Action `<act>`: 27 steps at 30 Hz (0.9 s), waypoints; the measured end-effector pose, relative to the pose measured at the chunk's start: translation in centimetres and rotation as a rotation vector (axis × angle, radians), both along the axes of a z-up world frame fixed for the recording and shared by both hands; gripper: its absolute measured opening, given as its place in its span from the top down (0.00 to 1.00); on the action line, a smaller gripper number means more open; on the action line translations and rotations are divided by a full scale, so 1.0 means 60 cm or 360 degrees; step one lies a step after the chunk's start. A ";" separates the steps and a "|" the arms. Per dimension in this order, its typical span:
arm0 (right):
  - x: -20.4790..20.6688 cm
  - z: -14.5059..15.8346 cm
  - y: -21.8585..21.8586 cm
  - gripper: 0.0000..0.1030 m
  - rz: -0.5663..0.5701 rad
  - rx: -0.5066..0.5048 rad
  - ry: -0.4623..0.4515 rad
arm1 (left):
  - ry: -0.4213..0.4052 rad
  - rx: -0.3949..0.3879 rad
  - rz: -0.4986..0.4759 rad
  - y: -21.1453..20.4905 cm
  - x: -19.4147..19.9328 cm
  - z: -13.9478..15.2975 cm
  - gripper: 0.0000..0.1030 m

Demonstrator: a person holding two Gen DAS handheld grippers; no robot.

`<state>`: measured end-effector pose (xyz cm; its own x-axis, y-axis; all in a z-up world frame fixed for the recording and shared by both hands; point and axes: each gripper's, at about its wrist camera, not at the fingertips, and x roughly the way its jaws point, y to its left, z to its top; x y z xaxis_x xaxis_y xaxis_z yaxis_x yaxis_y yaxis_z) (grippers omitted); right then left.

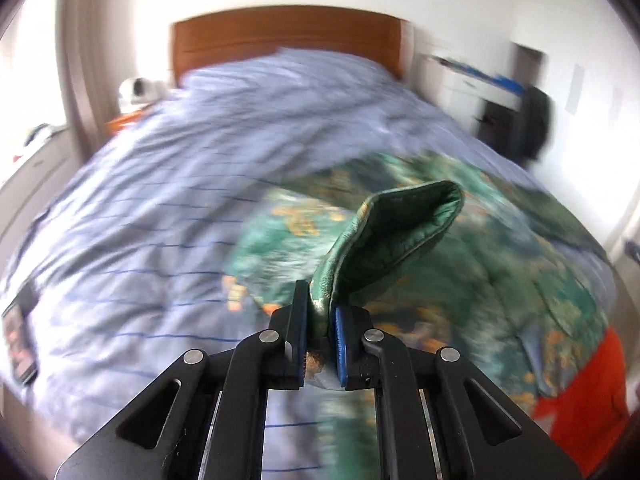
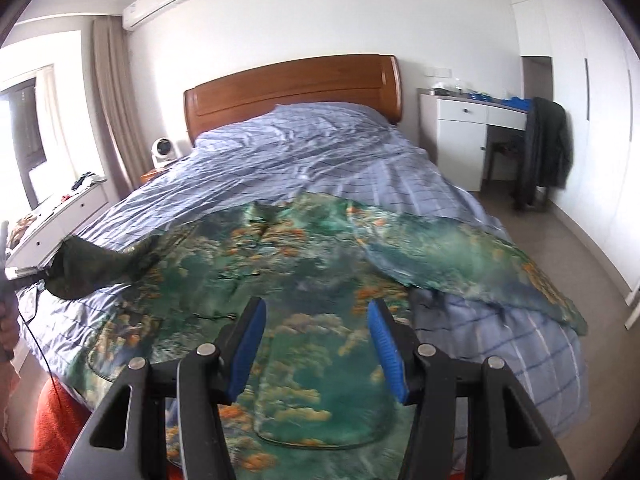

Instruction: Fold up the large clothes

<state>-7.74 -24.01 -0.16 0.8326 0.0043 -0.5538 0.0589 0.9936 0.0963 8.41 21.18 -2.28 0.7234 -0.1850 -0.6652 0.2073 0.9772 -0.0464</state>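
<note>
A large green garment with orange flower print (image 2: pixel 304 264) lies spread front-up on the blue checked bed cover (image 2: pixel 312 148). My left gripper (image 1: pixel 320 320) is shut on the garment's left sleeve cuff (image 1: pixel 404 224), holding it lifted above the bed; the same sleeve end shows raised at the left in the right wrist view (image 2: pixel 84 268). My right gripper (image 2: pixel 318 344) is open and empty, hovering over the garment's lower hem. The right sleeve (image 2: pixel 480 264) lies stretched toward the bed's right edge. The left wrist view is motion-blurred.
A wooden headboard (image 2: pixel 292 84) stands at the far end. A white desk (image 2: pixel 460 136) and a chair with a dark coat (image 2: pixel 548 148) are to the right. A white dresser (image 2: pixel 60 208) is on the left. A phone (image 1: pixel 18 340) lies on the bed's left side. Orange cloth (image 2: pixel 56 428) is near me.
</note>
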 end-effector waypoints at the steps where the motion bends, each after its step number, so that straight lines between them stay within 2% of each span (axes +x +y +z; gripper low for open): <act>1: 0.003 -0.001 0.008 0.47 0.0016 0.0001 0.0002 | -0.0005 -0.0006 0.0069 0.022 0.001 0.000 0.91; 7: 0.006 -0.010 0.027 0.47 0.0044 -0.0014 0.0006 | 0.0009 0.0018 0.0554 0.182 0.005 -0.026 0.93; 12: 0.003 -0.009 0.025 0.47 0.0033 -0.0021 0.0006 | 0.0049 0.0112 0.0857 0.258 -0.006 -0.065 0.91; 13: 0.002 -0.009 0.023 0.47 0.0027 -0.0023 0.0002 | 0.0049 0.0122 0.0895 0.266 -0.011 -0.070 0.88; 14: 0.001 -0.008 0.023 0.47 0.0022 -0.0025 -0.0001 | 0.0054 0.0113 0.0926 0.271 -0.015 -0.073 0.84; 15: 0.001 -0.007 0.021 0.47 0.0014 -0.0032 -0.0003 | 0.0056 0.0100 0.0948 0.275 -0.019 -0.074 0.71; 16: 0.001 -0.007 0.020 0.47 0.0010 -0.0039 -0.0004 | 0.0049 0.0098 0.0980 0.271 -0.026 -0.075 0.49; 19: 0.006 -0.009 0.016 0.47 -0.0003 -0.0061 0.0005 | -0.0046 0.0092 0.0992 0.239 -0.045 -0.058 0.12; 21: 0.011 -0.012 0.017 0.44 -0.0005 -0.0070 0.0026 | -0.0118 0.0063 0.0944 0.198 -0.054 -0.047 0.04; 24: 0.021 -0.014 0.019 0.43 -0.0002 -0.0066 0.0066 | -0.0164 0.0018 0.0808 0.130 -0.060 -0.044 0.03; 26: 0.023 -0.013 0.024 0.37 0.0005 -0.0077 0.0076 | -0.0159 -0.0004 0.0700 0.092 -0.059 -0.041 0.03; 27: 0.022 -0.013 0.025 0.31 0.0003 -0.0087 0.0080 | -0.0146 -0.0012 0.0631 0.064 -0.059 -0.044 0.02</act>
<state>-6.40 -22.51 -0.97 0.8038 -0.0253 -0.5943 0.0602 0.9974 0.0389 4.85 25.02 -4.91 0.7960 0.1158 -0.5941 -0.1821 0.9819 -0.0527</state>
